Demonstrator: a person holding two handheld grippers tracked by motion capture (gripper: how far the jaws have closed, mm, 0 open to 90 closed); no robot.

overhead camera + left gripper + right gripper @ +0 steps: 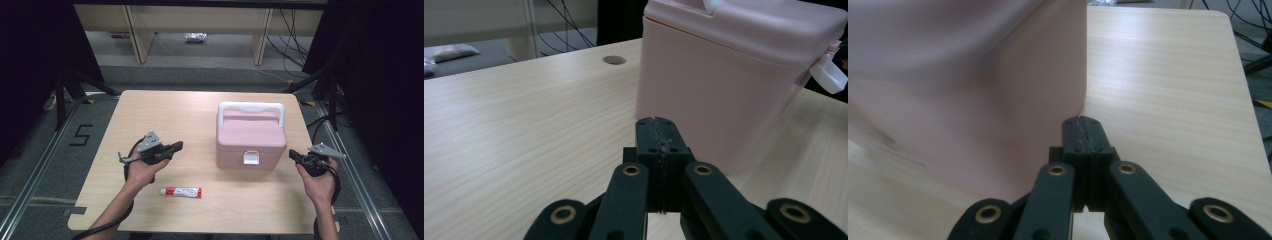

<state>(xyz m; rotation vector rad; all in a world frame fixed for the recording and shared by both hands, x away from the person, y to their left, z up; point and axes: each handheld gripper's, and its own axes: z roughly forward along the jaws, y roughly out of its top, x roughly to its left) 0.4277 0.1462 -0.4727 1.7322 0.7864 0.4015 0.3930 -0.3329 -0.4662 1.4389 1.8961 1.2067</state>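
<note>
A pink box [250, 137] with a white handle and a white front latch [251, 158] stands closed on the right half of the wooden table [165, 115]. My left gripper [179, 146] hovers left of the box, pointing at its left wall [704, 95], jaws pressed together on nothing. My right gripper [291, 154] is just off the box's front right corner [1068, 65], also shut and empty. A small red and white tube [181, 192] lies near the table's front edge, between my two forearms.
A round hole [614, 60] is cut in the tabletop behind the box's left side. Beyond the table are shelf legs, cables and black stands on a grey floor. Bare tabletop stretches on the left and far side.
</note>
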